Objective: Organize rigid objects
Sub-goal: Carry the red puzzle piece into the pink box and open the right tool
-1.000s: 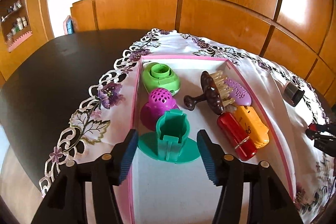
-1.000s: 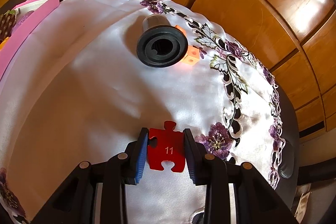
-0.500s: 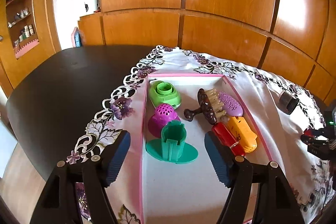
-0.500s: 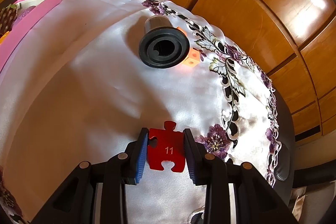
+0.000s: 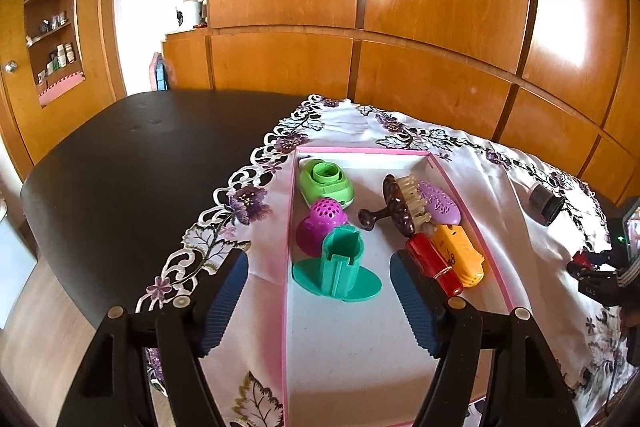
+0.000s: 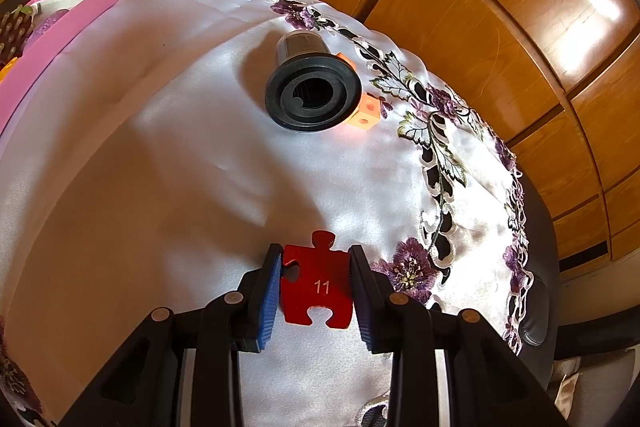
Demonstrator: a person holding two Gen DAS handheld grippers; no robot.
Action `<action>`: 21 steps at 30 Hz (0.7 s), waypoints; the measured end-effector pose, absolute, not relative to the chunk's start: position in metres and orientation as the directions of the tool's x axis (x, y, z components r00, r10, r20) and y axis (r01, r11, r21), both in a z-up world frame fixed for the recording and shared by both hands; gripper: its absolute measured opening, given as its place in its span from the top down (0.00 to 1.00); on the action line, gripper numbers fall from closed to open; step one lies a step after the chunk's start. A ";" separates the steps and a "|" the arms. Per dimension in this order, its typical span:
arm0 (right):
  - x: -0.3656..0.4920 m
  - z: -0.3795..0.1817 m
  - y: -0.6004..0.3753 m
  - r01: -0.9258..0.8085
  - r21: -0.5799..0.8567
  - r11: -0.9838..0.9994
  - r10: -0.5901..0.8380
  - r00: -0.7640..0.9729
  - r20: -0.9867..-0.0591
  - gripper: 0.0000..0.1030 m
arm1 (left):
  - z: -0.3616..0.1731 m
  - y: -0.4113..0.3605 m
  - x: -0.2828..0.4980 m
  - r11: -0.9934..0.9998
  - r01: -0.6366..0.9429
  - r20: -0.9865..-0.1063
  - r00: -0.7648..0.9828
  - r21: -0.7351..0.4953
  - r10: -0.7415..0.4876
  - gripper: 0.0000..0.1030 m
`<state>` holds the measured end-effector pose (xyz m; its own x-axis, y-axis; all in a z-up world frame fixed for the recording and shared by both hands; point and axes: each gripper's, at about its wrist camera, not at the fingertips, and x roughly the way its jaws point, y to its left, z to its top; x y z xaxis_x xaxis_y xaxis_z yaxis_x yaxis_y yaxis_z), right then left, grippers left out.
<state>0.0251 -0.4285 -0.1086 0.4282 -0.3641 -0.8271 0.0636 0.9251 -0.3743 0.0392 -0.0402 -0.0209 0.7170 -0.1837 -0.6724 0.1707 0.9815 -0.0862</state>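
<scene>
Two claws are in view. The left claw [image 5: 318, 301] is released, its blue pads standing wide apart above the near end of the pink-walled tray [image 5: 472, 201] with nothing between them. The tray holds a teal flanged piece [image 5: 338, 269], a magenta perforated dome [image 5: 322, 223], a light green piece [image 5: 326, 183], a brown brush [image 5: 400, 205], a lilac oval [image 5: 440, 201], a red cylinder [image 5: 434, 265] and an orange block [image 5: 460, 255]; the brush partly hides the lilac oval. The right claw [image 6: 316, 285] is clenched on a red puzzle piece [image 6: 318, 285] marked 11, just over the white embroidered cloth [image 6: 160, 187] on the dark counter [image 5: 140, 155]; contact with the cloth cannot be determined. Farther off, a black ribbed cap [image 6: 312, 95] lies on its side, covering most of an orange cube [image 6: 366, 111] just beside it.
</scene>
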 end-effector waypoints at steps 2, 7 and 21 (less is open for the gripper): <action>0.026 -0.108 -0.430 0.069 -0.364 0.929 -0.358 0.426 -0.831 0.69 | -0.021 -0.038 0.039 0.982 0.166 -0.674 0.716 -0.086 -0.180 0.28; 0.027 -0.107 -0.434 0.084 -0.339 0.937 -0.341 0.422 -0.840 0.69 | -0.022 -0.032 0.037 0.985 0.148 -0.678 0.716 -0.088 -0.168 0.28; 0.030 -0.105 -0.445 0.136 -0.193 0.972 -0.233 0.418 -0.878 0.69 | -0.023 -0.019 0.039 0.988 0.117 -0.680 0.716 -0.103 -0.156 0.28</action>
